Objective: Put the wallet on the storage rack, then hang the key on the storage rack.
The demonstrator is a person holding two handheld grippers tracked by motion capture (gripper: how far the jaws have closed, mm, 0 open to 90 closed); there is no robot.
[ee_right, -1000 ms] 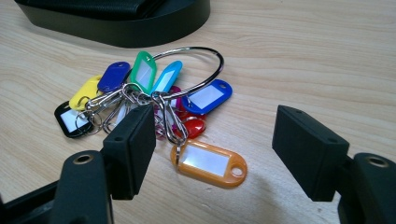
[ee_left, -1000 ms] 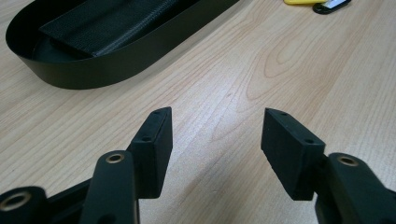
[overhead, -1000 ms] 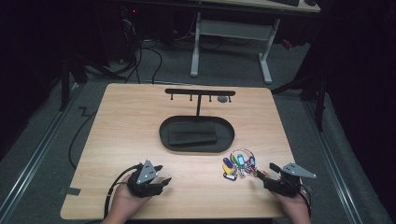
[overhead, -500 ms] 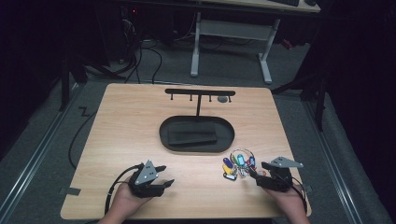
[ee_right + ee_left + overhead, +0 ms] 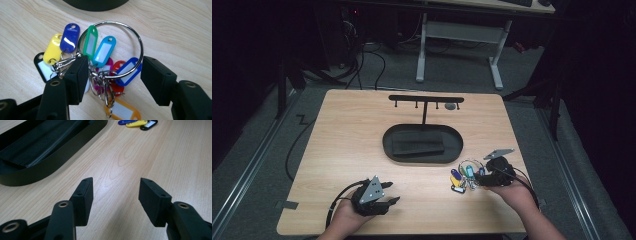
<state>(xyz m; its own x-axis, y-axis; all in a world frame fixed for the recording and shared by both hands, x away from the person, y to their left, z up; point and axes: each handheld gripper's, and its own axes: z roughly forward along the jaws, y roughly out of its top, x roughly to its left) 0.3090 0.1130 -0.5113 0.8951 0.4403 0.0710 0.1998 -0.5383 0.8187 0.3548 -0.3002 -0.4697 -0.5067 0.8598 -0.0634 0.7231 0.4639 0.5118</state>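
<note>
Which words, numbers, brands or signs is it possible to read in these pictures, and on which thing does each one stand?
None can be read.
Key tags on the metal ring: the white paper windows look blank, with no writing that shows.
Black oval tray and hook stand: no label or brand shows.
Wooden table: only wood grain.

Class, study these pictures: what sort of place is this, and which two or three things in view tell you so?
Probably a lab or workshop set up for recording handling tasks: a wooden table on a dark floor, cables trailing behind it, another desk frame beyond, and a staged black key stand with tagged key ring.
</note>
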